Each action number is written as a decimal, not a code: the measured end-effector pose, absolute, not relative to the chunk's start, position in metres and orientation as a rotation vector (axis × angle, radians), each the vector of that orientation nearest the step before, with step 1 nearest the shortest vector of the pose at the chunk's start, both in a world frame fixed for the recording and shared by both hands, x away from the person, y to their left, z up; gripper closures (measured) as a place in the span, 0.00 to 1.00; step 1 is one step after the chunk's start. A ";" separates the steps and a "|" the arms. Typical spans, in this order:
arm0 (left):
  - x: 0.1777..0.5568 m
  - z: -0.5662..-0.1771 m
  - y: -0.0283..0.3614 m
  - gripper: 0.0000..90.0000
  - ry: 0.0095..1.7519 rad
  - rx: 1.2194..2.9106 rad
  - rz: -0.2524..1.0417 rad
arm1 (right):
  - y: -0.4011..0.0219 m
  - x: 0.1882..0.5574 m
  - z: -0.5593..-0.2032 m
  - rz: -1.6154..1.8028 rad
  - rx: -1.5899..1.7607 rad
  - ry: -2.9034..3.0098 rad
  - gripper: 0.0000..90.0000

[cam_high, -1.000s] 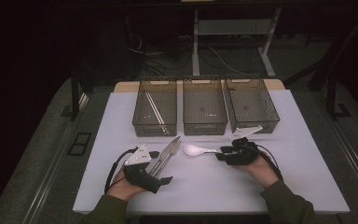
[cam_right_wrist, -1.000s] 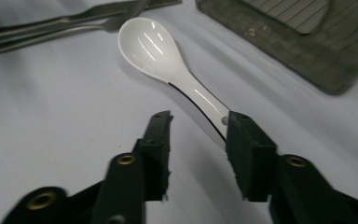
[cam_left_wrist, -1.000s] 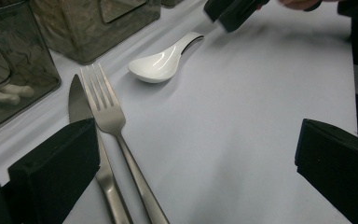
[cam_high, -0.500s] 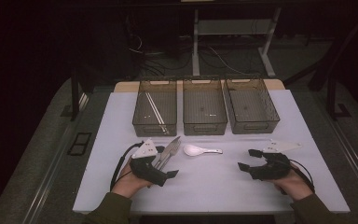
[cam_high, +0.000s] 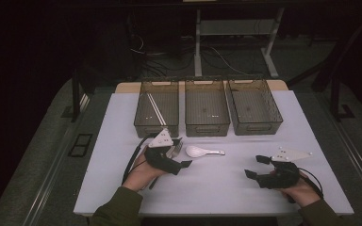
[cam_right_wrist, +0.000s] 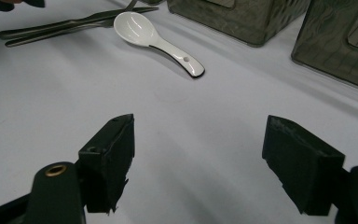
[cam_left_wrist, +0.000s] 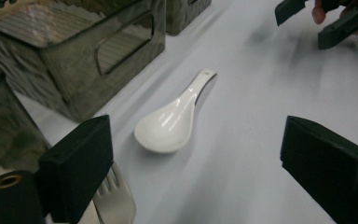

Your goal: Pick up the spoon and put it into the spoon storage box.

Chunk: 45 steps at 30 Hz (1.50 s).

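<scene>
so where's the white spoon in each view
high view: white spoon lies at table centre, before the middle bin.
left gripper view: centre, handle pointing away.
right gripper view: upper middle.
shared landmark: the fork beside its bowl.

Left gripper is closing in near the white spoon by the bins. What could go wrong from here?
1. The fork lies right under the left gripper's near jaw, beside the white ceramic spoon; the closing jaws might catch or drag it.
2. The spoon looks glossy and rounded, so the jaws could slip off its bowl and skid it across the table.
3. The middle bin stands close behind; a hurried lift might knock its front wall.
</scene>
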<state>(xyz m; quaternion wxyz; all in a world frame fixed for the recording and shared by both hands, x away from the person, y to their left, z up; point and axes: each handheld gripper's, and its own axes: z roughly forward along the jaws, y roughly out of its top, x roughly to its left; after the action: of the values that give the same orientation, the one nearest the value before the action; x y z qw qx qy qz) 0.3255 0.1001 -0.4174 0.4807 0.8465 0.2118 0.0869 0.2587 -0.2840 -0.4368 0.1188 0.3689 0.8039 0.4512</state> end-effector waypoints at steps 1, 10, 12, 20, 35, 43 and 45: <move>0.328 -0.417 0.098 0.16 0.517 2.065 0.217 | -0.284 0.259 -0.437 1.320 1.077 2.352 0.28; 0.348 -0.421 0.077 0.29 0.513 2.107 0.220 | -0.284 0.260 -0.437 1.300 1.081 2.343 0.28; 0.352 -0.423 0.073 0.31 0.517 2.120 0.222 | -0.285 0.260 -0.437 1.299 1.088 2.340 0.28; 0.363 -0.432 0.063 0.39 0.556 2.168 0.220 | -0.284 0.260 -0.438 1.286 1.084 2.340 0.28; 0.365 -0.447 0.059 0.47 0.560 2.292 0.225 | -0.284 0.261 -0.438 1.279 1.085 2.345 0.28; 0.361 -0.447 0.058 0.57 0.543 2.298 0.202 | -0.284 0.261 -0.438 1.274 1.091 2.342 0.28; 0.361 -0.447 0.058 0.60 0.527 2.307 0.195 | -0.285 0.261 -0.438 1.276 1.090 2.339 0.28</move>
<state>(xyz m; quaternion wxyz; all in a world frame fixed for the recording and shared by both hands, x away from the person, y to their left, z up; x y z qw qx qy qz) 0.3610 0.0579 -0.4468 0.3743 0.9010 0.2058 0.0761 0.2611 -0.2847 -0.4375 0.1311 0.3754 0.8054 0.4394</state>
